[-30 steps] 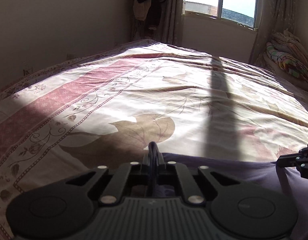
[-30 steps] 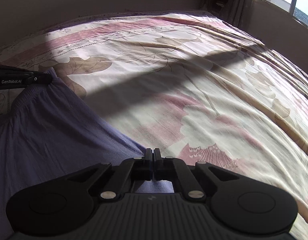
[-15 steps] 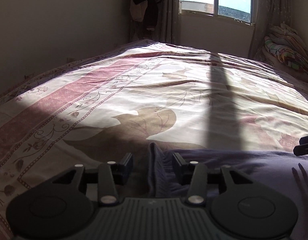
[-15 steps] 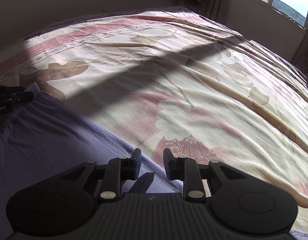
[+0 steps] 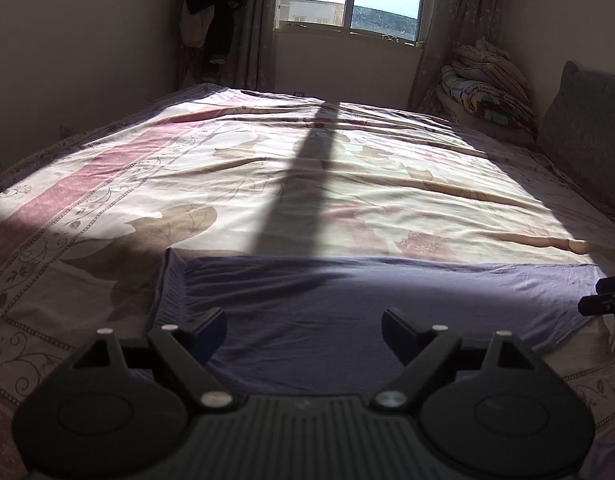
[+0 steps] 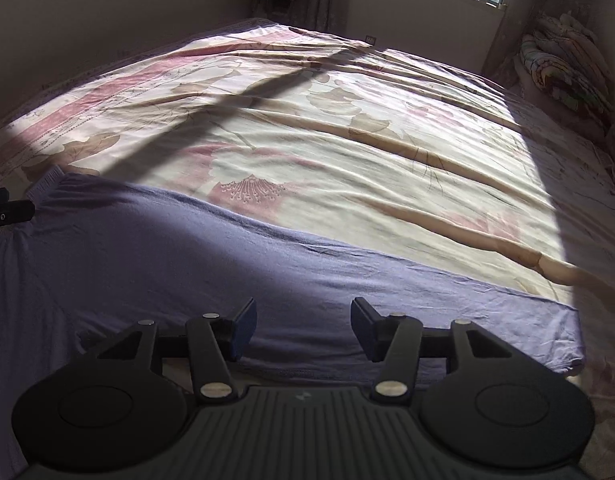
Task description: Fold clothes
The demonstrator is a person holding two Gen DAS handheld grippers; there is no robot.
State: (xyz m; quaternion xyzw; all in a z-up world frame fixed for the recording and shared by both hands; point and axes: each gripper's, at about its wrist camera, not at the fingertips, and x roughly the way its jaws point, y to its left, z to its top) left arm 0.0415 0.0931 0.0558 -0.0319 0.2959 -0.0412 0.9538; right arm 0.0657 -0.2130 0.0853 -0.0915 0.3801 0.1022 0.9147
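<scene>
The purple garment is laid flat on the bed; the left gripper and right gripper are spread wide, nothing grasped.

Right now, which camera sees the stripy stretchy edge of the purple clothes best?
The left wrist view. There the ribbed waistband runs down the purple garment's left edge, just beyond the open left tool. The right wrist view catches only its small far corner, distant at the frame's left.

Matt purple cloth garment on smooth floral bedsheet.
</scene>
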